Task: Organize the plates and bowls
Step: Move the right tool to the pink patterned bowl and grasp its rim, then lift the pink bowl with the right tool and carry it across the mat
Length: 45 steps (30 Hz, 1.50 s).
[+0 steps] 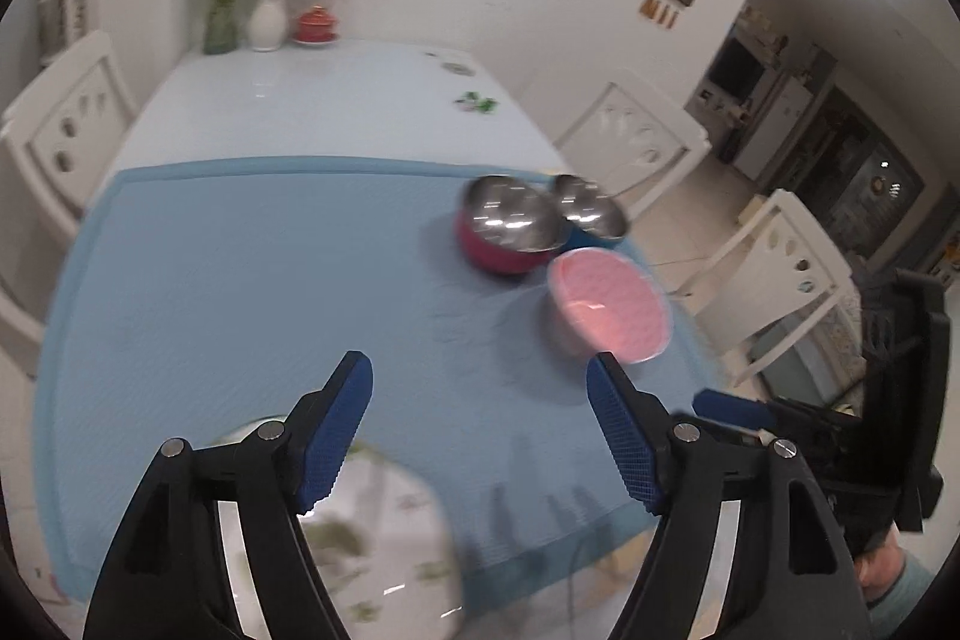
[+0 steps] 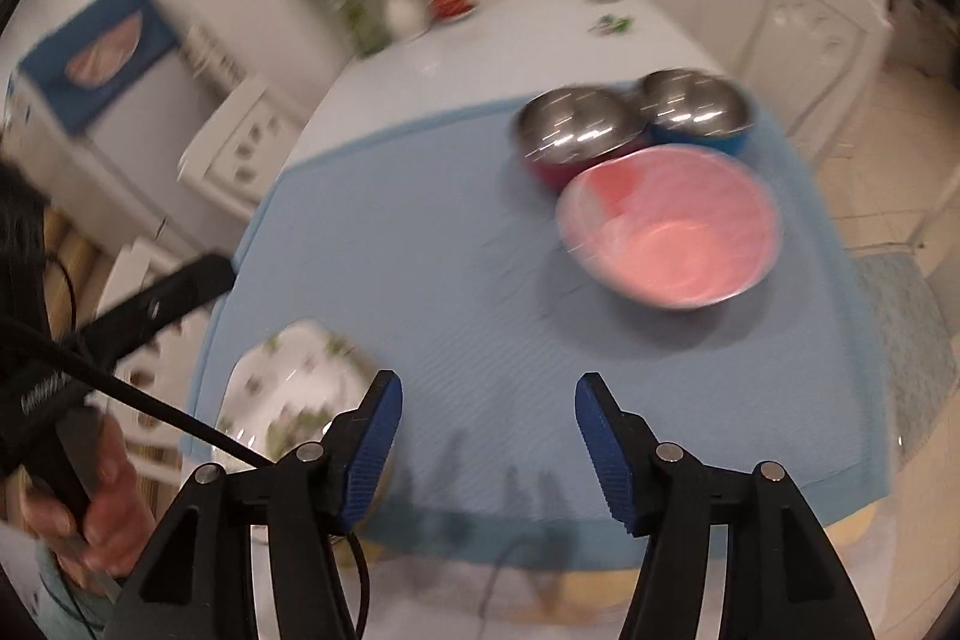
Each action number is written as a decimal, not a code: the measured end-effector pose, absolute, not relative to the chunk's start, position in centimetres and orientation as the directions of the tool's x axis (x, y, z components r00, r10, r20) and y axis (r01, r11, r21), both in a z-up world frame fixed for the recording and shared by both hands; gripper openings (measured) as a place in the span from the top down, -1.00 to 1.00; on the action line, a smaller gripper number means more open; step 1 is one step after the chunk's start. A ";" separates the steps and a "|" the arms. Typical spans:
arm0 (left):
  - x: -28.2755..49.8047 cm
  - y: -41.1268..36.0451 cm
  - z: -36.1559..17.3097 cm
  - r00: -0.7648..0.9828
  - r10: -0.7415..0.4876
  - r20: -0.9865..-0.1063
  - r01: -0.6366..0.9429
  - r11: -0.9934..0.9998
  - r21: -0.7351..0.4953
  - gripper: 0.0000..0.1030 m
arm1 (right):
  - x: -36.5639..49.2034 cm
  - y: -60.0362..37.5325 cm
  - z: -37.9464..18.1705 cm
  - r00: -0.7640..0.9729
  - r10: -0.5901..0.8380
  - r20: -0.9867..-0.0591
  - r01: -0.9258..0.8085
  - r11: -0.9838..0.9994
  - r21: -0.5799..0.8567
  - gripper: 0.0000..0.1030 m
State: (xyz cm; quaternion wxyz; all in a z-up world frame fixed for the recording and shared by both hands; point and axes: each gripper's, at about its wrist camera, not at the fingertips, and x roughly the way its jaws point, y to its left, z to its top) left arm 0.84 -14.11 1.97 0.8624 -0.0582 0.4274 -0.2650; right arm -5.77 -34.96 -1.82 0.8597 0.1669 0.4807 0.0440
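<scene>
Left wrist view shows a big white table (image 1: 336,100) with a blue mat (image 1: 240,292) spread over the near half, and I think the mat is there to give the dishes a soft place to sit. White chairs (image 1: 636,130) stand around the table, and pictures hang on the white wall. At the far end are a white vase (image 1: 267,19) with flowers and a small red pot (image 1: 316,23), pushed back out of the way. Near my side of the mat lies a white plate with green leaves (image 1: 372,532), alone and well apart from the bowls. Three bowls sit close together at the right side of the mat: a pink bowl (image 2: 669,229) nearest, a shiny bowl with a red outside (image 2: 573,130) behind it, and a shiny bowl with a blue outside (image 2: 696,109) just beside that one. They look like they could go one inside another. The left claw (image 1: 480,382) is spread wide with nothing in it, up above the mat over the plate. The right claw (image 2: 486,400) is spread wide too and empty, up above the mat with the pink bowl in front of it, maybe ready to pick it up. Both views are a bit blurry.
</scene>
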 end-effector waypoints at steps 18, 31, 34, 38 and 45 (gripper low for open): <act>6.2 -27.5 -5.7 0.357 -0.393 -0.848 0.212 0.918 -0.336 -0.38 | 0.0 -49.3 -7.3 0.416 0.277 -0.866 0.202 0.900 0.385 -0.26; 8.3 -30.5 -8.8 0.338 -0.304 -0.891 0.191 0.949 -0.251 -0.25 | 4.4 -48.7 -10.5 0.390 0.276 -0.878 0.088 0.938 0.334 -0.12; 8.6 -30.7 -9.2 0.333 -0.291 -0.897 0.196 0.952 -0.236 -0.14 | 5.4 -48.7 -11.5 0.379 0.298 -0.876 0.085 0.932 0.353 -0.01; 9.3 -31.1 -9.9 0.303 -0.305 -0.903 0.202 0.946 -0.252 0.10 | 6.4 -48.9 -12.7 0.362 0.328 -0.873 0.076 0.922 0.379 0.20; 10.3 -31.9 -11.6 0.249 -0.324 -0.913 0.201 0.939 -0.279 0.74 | 7.0 -49.2 -13.3 0.375 0.340 -0.862 0.072 0.917 0.393 0.70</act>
